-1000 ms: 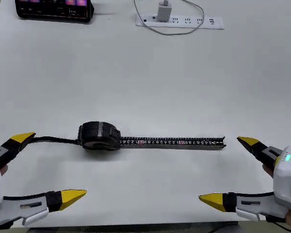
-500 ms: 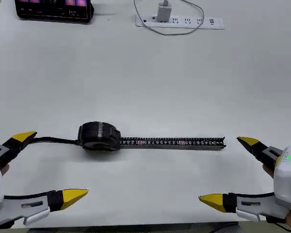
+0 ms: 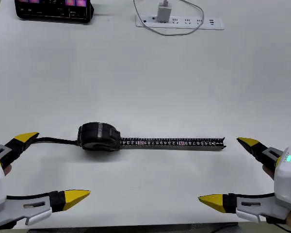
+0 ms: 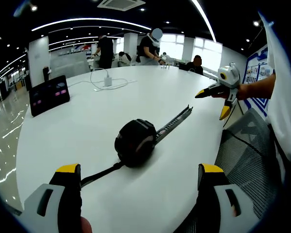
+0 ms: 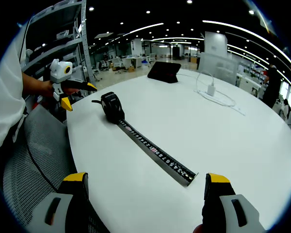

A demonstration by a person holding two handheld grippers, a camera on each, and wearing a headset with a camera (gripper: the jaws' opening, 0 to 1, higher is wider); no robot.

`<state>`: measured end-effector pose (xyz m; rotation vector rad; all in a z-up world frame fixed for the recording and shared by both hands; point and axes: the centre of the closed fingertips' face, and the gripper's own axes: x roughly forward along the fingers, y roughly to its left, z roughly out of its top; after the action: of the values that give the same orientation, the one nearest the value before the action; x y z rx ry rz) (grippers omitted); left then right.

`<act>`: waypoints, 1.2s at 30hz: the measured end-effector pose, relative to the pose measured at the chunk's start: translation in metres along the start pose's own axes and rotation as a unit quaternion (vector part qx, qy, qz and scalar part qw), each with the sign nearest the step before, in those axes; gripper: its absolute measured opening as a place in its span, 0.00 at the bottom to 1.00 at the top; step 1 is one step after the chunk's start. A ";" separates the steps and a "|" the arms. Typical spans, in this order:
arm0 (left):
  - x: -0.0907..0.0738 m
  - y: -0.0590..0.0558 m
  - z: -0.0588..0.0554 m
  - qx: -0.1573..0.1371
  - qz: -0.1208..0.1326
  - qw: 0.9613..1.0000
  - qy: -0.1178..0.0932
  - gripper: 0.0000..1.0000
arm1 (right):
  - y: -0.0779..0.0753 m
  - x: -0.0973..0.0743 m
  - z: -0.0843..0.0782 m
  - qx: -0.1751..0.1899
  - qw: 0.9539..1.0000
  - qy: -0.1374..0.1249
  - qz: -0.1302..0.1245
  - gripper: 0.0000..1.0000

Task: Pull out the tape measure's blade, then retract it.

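Two grippers are held low over the near edge of the white table (image 3: 145, 82), one toward each near corner; the left gripper (image 3: 58, 165) is seen with its yellow-tipped jaws spread wide and nothing between them, and the right gripper (image 3: 223, 169) is likewise held with its jaws wide apart and empty; neither is in contact with the tape measure (image 3: 99, 137); the tape measure, a round black case, is laid on the table close to the near edge, between the two grippers and nearer the left one; its blade (image 3: 172, 142) is drawn out flat on the table, parallel to the near edge, and its end hook is found just short of the right gripper's far jaw tip; a black strap (image 3: 56, 141) is run from the other side of the case toward the left gripper's far jaw tip, and it cannot be told whether the two touch; along the far edge a white power strip (image 3: 184, 21) is set with a white charger (image 3: 164, 10) plugged into it; toward the far left corner a dark tablet (image 3: 53, 8) is placed with its screen lit
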<state>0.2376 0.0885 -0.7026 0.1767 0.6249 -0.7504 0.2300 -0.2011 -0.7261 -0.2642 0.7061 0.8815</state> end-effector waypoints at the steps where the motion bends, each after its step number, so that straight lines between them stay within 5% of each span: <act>1: 0.000 0.000 0.000 -0.001 0.000 1.000 0.000 0.99 | 0.000 0.000 0.000 0.001 1.000 -0.001 0.000 0.99; 11: 0.010 -0.005 0.002 0.000 -0.002 1.000 0.006 0.99 | -0.003 0.003 0.002 0.004 1.000 -0.005 0.001 0.99; 36: 0.046 -0.007 0.020 -0.065 0.002 0.998 -0.004 0.97 | -0.017 0.002 0.003 0.005 1.000 -0.007 -0.005 0.99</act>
<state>0.2681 0.0491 -0.7131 0.0549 0.6640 -0.7037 0.2459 -0.2086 -0.7262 -0.2530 0.6944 0.8690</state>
